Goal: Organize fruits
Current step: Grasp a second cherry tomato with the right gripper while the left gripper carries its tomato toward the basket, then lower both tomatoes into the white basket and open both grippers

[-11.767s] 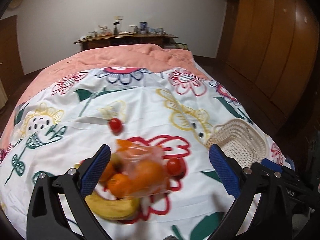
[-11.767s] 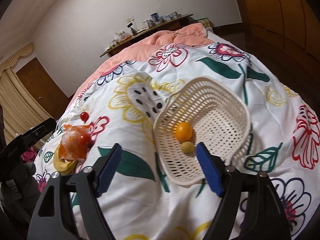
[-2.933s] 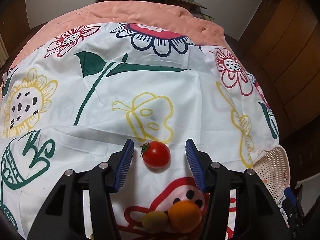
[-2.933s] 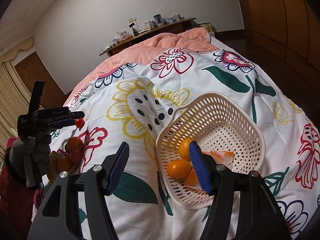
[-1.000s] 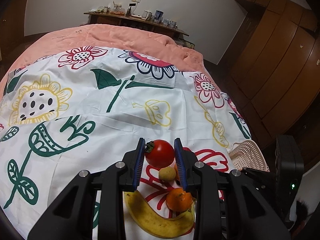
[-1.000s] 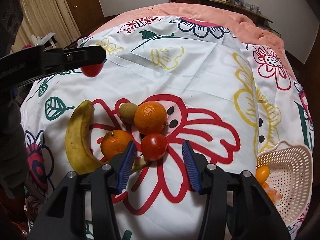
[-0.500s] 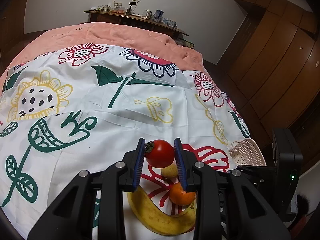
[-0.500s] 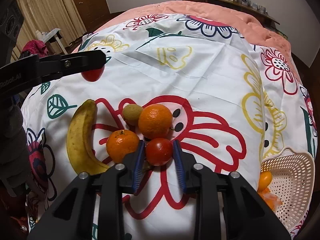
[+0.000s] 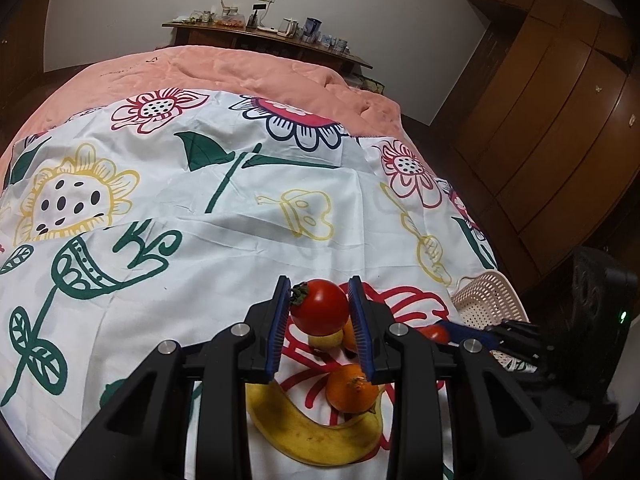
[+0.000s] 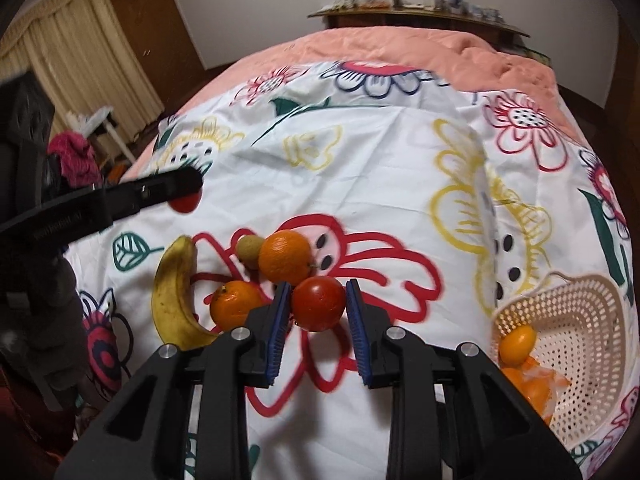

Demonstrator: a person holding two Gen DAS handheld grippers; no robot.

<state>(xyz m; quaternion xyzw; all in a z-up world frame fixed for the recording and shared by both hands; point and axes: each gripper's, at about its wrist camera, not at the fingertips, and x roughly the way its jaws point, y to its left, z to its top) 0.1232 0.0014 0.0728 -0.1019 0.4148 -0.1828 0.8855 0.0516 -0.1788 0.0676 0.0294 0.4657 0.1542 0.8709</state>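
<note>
Oranges (image 10: 518, 346) (right wrist only) show inside basket (image 10: 580, 320).

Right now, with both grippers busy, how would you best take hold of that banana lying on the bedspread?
Grip the banana across its thick middle, coming straight down from above. It lies flat on the bedspread, curved, with an orange tucked against its inner bend, so the fingers should straddle the width where the outer side is free.
</note>
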